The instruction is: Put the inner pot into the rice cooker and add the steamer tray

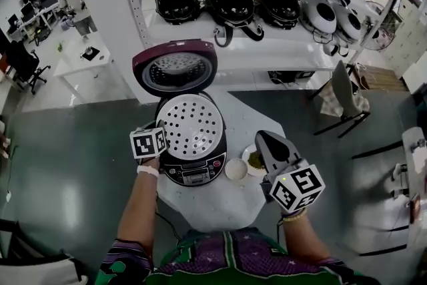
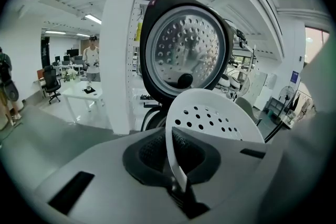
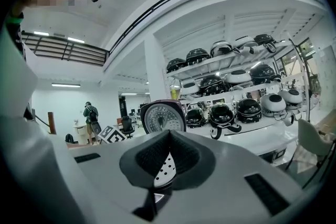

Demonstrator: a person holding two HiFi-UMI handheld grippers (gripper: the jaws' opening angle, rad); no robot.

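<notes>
Your left tongs (image 2: 177, 186) clamp the white perforated steamer tray (image 1: 193, 127) over the maroon rice cooker (image 1: 195, 173); your right tongs (image 3: 156, 194) are closed, empty. Next, seat it level.

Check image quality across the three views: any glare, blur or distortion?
Head view: sharp, evenly lit, fisheye bows the white metal shelves. Left gripper view: heavy barrel warp, dark corners, speckled glare on the round shiny metal lid plate; white perforated plastic steamer tray is crisp. Right gripper view: mosaic patch top left, dark vignette.
</notes>
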